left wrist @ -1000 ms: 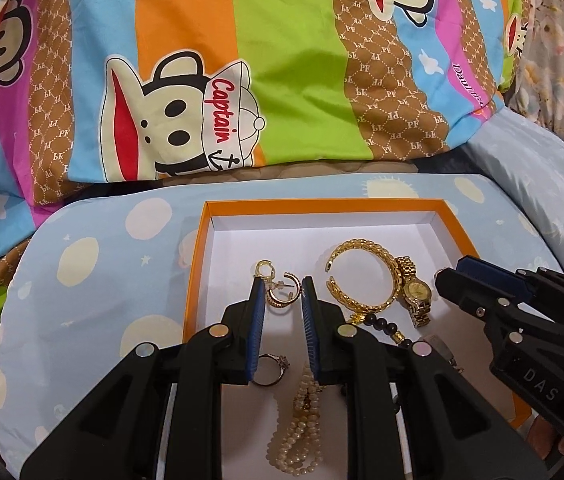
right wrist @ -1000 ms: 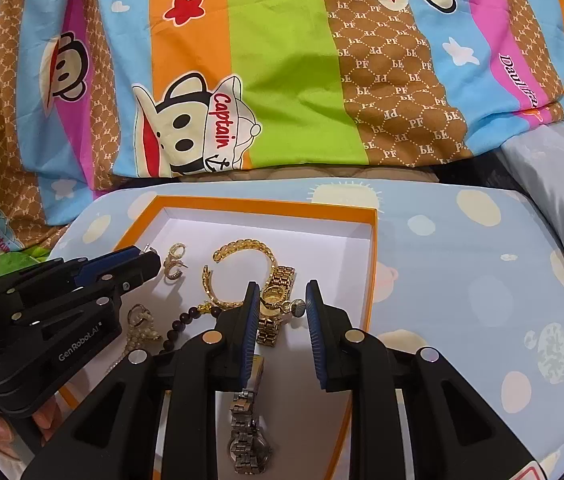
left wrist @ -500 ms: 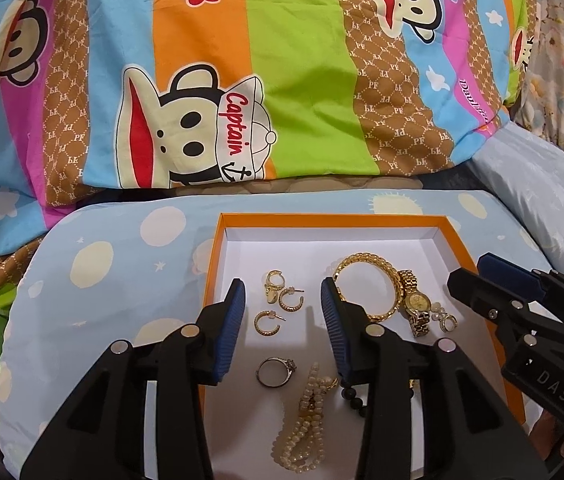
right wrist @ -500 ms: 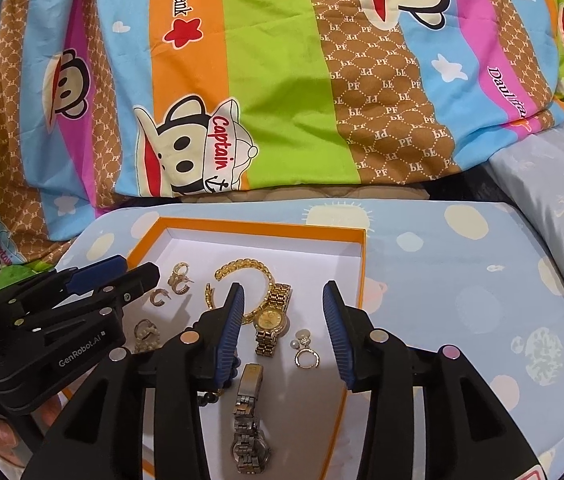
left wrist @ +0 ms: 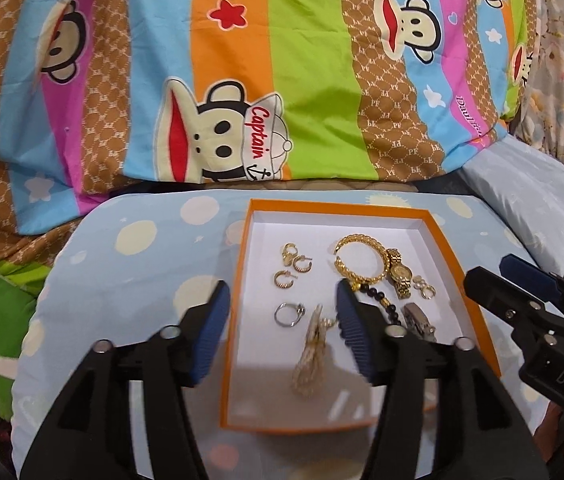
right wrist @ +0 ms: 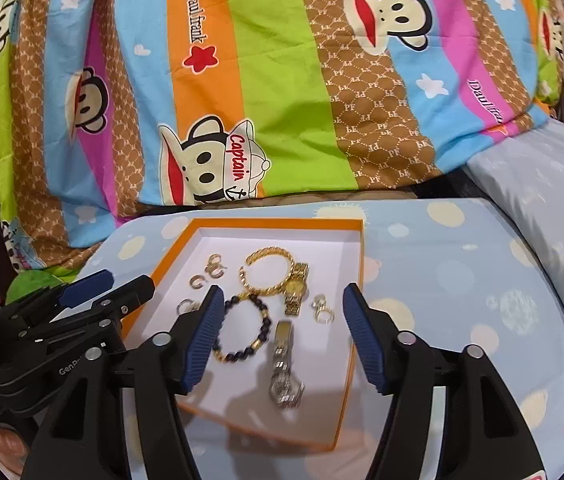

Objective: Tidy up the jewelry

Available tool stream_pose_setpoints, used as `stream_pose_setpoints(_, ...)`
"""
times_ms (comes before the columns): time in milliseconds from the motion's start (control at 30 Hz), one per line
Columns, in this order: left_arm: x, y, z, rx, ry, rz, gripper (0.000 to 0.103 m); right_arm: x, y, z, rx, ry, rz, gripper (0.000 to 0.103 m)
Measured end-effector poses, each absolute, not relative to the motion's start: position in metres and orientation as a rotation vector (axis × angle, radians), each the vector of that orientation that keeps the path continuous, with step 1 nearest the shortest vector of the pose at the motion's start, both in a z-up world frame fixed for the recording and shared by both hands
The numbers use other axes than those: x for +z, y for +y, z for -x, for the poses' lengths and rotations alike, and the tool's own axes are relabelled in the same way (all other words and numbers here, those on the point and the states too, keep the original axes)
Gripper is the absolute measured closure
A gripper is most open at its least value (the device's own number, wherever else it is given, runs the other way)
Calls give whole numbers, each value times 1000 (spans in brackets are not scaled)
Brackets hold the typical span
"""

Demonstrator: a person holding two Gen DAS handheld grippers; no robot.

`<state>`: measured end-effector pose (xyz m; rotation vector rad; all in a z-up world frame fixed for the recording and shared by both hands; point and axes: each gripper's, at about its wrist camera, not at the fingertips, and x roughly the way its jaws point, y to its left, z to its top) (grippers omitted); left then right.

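Observation:
An orange-rimmed white tray (left wrist: 241, 280) (right wrist: 356, 280) lies on a blue spotted pillow. In it lie gold hoop earrings (left wrist: 294, 266) (right wrist: 207, 272), a gold bangle (left wrist: 360, 258) (right wrist: 267, 274), a gold watch (left wrist: 398, 276) (right wrist: 296, 288), a silver ring (left wrist: 289, 314), a pearl strand (left wrist: 312, 354), a dark bead bracelet (right wrist: 243, 330), a silver watch (right wrist: 284, 368) and small rings (right wrist: 322, 310). My left gripper (left wrist: 279, 312) is open and empty, above the tray's near left part. My right gripper (right wrist: 282, 314) is open and empty above the tray's near middle.
A striped cartoon-monkey blanket (left wrist: 241, 80) rises behind the blue spotted pillow (right wrist: 462, 280). A pale blue pillow (left wrist: 542, 208) lies at the right. Each gripper shows in the other's view: the right one (left wrist: 522, 300), the left one (right wrist: 81, 292).
Both grippers have opened wide and drawn back and up from the tray. A hoop earring and small rings that were at the fingertips now lie loose in the tray.

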<state>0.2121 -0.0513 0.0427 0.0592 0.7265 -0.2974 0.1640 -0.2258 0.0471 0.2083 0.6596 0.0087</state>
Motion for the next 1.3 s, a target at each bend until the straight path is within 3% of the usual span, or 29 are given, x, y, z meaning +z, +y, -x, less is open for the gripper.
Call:
stream_pose_setpoints(267,37,-39,-155,-266,711,-78,45,40,-204,-102,-76,601,-109,33)
stream_pose_setpoints(467,26,-32,-127,-223,707,-76,36,29,-205,-75,-92,586,-123,25)
stream_pose_setpoints(667,12,-28,-108,-199,725,-87,32,20,-202,-62,-92,600,-130,24)
stream_pose_setpoints(833,8,-33,-101,-177,691,-130,22,16,-191,-56,-107,586,-83,22)
stream_pose_setpoints(1300,4,-37,-103,-128,705,-161,19,13,-189,-59,-144,598,-53,18)
